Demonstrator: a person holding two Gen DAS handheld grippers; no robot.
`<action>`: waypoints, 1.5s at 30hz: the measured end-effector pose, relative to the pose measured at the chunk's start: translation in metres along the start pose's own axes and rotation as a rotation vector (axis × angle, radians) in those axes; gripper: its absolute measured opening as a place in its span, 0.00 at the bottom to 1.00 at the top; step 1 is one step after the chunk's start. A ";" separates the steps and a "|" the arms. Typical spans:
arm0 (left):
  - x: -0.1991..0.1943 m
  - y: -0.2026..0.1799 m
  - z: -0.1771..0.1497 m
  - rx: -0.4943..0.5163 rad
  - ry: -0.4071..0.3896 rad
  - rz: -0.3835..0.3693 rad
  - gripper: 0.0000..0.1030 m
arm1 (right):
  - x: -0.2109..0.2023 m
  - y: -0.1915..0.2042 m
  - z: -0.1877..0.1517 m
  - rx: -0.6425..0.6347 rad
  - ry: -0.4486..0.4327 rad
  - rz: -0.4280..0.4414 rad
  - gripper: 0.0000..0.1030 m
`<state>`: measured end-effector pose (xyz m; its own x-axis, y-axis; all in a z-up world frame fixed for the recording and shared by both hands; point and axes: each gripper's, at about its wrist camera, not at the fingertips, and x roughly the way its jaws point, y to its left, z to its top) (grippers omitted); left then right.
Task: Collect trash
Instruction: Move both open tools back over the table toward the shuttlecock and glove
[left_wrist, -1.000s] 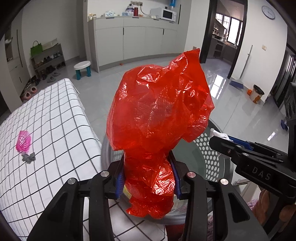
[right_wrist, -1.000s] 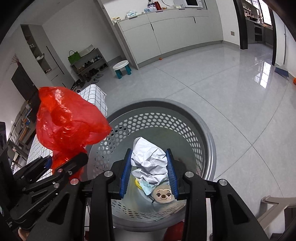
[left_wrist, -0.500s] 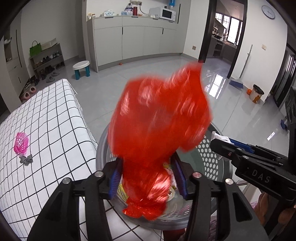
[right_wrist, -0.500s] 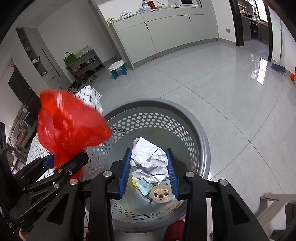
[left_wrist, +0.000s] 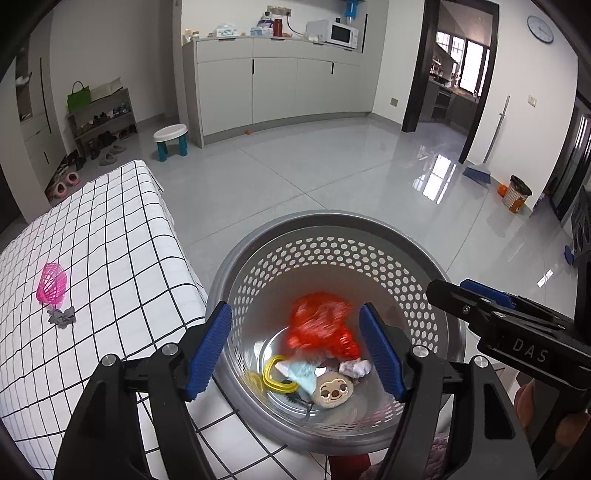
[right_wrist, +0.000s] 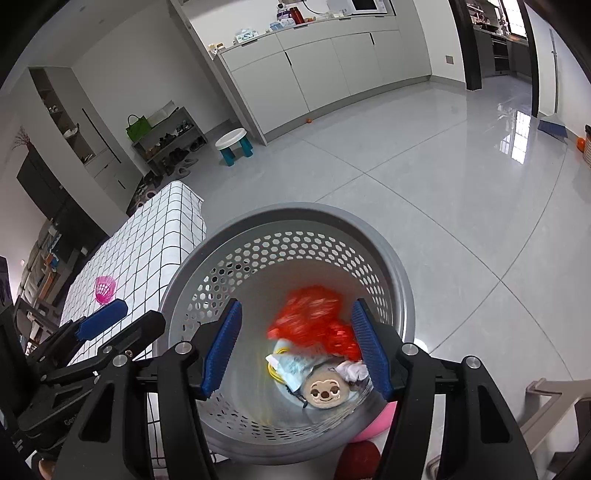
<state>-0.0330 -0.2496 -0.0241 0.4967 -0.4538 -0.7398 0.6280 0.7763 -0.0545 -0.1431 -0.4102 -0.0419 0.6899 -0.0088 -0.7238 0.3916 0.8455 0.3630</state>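
Ribbed blue fingers (left_wrist: 209, 349) opening, crinkly red bag (left_wrist: 320, 326) inside perforated round bin (left_wrist: 332, 251)

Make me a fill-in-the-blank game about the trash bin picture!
1. The red bag lies inside the ____.
2. The pink net lies on the checked ____.
3. Between the left gripper's opening jaws there is ____ held.
4. The stool has ____ legs.

Missing words: bin; cloth; nothing; blue

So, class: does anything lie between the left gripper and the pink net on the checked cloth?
Nothing visible does. The pink net lies on bare cloth, left of the left gripper, whose opening jaws hold nothing.
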 end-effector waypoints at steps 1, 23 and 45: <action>0.000 0.000 0.000 0.000 0.000 0.001 0.68 | 0.000 0.000 0.002 -0.001 0.000 0.000 0.58; -0.011 0.011 -0.003 -0.030 -0.021 0.050 0.79 | 0.000 0.008 0.001 -0.024 -0.023 -0.024 0.60; -0.047 0.038 -0.014 -0.076 -0.070 0.122 0.92 | -0.018 0.031 -0.002 -0.073 -0.147 -0.063 0.70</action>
<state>-0.0409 -0.1922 -0.0011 0.6089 -0.3816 -0.6954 0.5148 0.8571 -0.0196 -0.1447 -0.3822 -0.0190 0.7493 -0.1365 -0.6480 0.3952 0.8773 0.2723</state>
